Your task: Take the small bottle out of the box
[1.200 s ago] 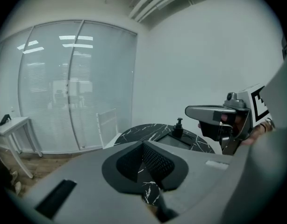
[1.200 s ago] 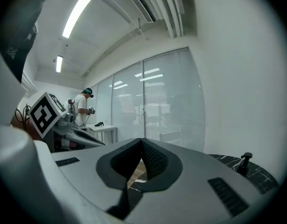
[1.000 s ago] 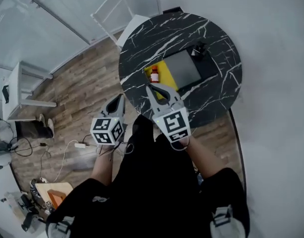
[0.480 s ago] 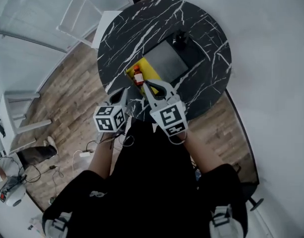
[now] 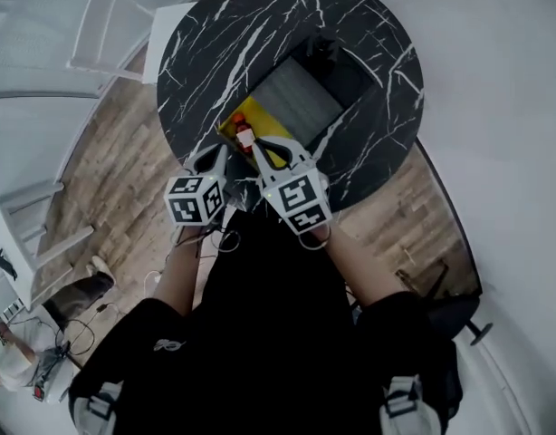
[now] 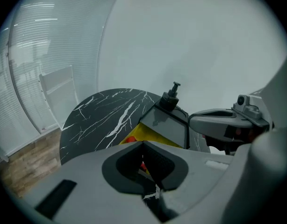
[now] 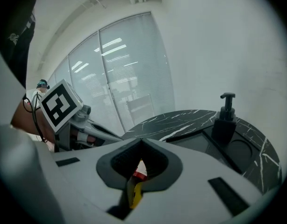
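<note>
A small bottle (image 5: 244, 137) with a red cap stands in the yellow-lined box (image 5: 260, 119) on the round black marble table (image 5: 206, 53). The box's grey lid (image 5: 301, 98) lies open behind it. My right gripper (image 5: 262, 145) is shut and empty, its tips just at the near side of the bottle. My left gripper (image 5: 215, 158) is also shut and empty, over the table's near edge left of the box. In the right gripper view the bottle (image 7: 139, 171) shows through the notch under the shut jaws of that gripper (image 7: 141, 140). The left gripper (image 6: 142, 143) points at the yellow box (image 6: 148, 134).
A black pump dispenser (image 5: 325, 51) stands at the far end of the lid, also seen as the dispenser (image 7: 224, 118). A white chair (image 5: 106, 39) stands left of the table on the wooden floor. A white wall runs along the right.
Both grippers have come down and forward toward the box. The left one now reaches over the table's edge, and the right one's tips have closed in on the bottle.
</note>
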{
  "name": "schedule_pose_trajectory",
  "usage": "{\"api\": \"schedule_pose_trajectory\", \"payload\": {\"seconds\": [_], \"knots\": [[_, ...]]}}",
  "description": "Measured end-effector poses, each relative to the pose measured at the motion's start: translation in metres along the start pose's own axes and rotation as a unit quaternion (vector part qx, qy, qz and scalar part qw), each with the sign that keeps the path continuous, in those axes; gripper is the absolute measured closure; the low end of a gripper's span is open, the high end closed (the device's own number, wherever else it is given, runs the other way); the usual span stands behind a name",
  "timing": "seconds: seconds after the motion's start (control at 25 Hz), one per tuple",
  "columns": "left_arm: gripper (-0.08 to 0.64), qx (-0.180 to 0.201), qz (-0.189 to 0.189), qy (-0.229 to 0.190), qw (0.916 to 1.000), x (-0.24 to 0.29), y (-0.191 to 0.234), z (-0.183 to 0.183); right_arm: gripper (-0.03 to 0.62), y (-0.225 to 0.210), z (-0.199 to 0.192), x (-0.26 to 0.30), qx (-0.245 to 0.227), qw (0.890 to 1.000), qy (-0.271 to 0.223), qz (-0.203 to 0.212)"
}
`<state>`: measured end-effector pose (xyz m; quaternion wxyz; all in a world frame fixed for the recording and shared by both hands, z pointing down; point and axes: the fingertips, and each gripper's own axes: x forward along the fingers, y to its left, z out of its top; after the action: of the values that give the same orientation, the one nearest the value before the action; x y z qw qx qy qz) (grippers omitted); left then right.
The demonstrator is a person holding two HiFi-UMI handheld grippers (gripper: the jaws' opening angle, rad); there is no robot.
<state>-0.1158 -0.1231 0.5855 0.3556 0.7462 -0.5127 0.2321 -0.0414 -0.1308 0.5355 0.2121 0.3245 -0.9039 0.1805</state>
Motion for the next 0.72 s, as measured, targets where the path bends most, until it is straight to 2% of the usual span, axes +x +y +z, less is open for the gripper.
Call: {"api": "schedule_pose_trajectory", "payload": {"seconds": [0.36, 0.72], "knots": [[0.561, 0.024, -0.034, 0.036, 0.9985, 0.031, 0.030, 0.002, 0.595, -0.003, -0.045, 0.046, 0.043, 0.995, 0.081, -0.031], [0.561, 0.040, -0.061, 0.049, 0.9961, 0.048, 0.050, 0.007, 0.595, 0.000, -0.078, 0.073, 0.085, 0.982, 0.153, -0.065]]}}
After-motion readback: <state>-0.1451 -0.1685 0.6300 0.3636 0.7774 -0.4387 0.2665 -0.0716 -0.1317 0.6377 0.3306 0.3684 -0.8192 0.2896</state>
